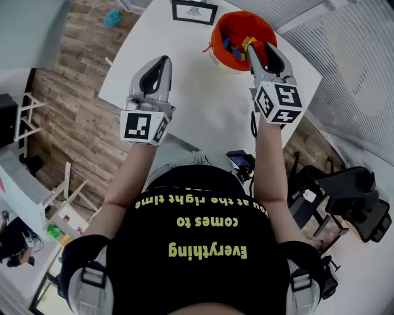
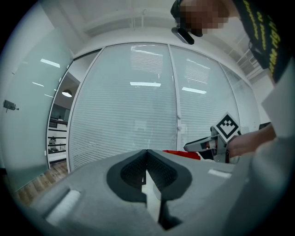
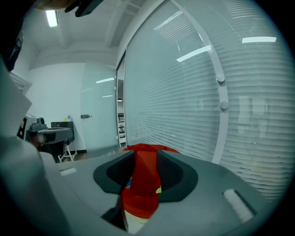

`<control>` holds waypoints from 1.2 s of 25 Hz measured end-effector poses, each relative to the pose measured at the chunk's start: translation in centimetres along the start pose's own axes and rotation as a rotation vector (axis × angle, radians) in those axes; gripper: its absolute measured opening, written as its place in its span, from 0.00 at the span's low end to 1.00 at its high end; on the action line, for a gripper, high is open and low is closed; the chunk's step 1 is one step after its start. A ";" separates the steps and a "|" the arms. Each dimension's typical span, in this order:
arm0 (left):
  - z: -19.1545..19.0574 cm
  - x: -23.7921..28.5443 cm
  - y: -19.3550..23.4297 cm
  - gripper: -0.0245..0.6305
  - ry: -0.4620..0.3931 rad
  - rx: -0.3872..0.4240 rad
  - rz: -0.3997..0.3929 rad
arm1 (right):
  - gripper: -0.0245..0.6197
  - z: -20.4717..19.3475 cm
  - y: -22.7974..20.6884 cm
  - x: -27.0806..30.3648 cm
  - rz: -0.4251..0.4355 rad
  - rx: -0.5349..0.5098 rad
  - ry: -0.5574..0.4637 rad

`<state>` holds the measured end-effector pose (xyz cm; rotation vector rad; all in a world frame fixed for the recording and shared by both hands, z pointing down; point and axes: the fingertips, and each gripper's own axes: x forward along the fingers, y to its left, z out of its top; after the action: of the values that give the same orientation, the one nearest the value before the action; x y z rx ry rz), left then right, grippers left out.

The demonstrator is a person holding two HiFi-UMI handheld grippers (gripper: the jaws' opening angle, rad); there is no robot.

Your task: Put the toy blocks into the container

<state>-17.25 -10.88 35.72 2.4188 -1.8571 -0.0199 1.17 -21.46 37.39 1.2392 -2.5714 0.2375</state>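
Observation:
A red bucket stands at the far end of the white table, with several coloured toy blocks inside. My right gripper hovers over the bucket's right side, shut on a red block. In the right gripper view that red block fills the gap between the jaws of my right gripper, and the bucket sits just below. My left gripper hangs above bare table left of the bucket, jaws shut and empty. In the left gripper view my left gripper points level, with the bucket's rim and my right gripper beyond.
A black-framed sheet lies at the table's far edge, left of the bucket. A dark office chair stands on the right by the person. A teal object lies on the wood floor. Glass walls with blinds surround the table.

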 end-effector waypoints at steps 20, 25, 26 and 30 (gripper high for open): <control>-0.5 -0.2 0.1 0.04 0.010 -0.011 0.013 | 0.32 -1.7 1.2 0.7 0.043 -0.032 0.031; -0.7 0.1 0.0 0.04 0.011 -0.009 0.013 | 0.34 -1.9 1.3 0.8 0.052 -0.039 0.034; -0.6 0.0 0.0 0.04 0.010 -0.009 0.012 | 0.35 -1.9 1.4 0.7 0.056 -0.037 0.033; -0.6 0.0 -0.1 0.04 0.009 -0.009 0.011 | 0.40 -1.9 1.7 0.6 0.064 -0.039 0.029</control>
<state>-17.09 -10.79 36.31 2.3983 -1.8622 -0.0163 -0.14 -20.36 39.29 1.1331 -2.5805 0.2159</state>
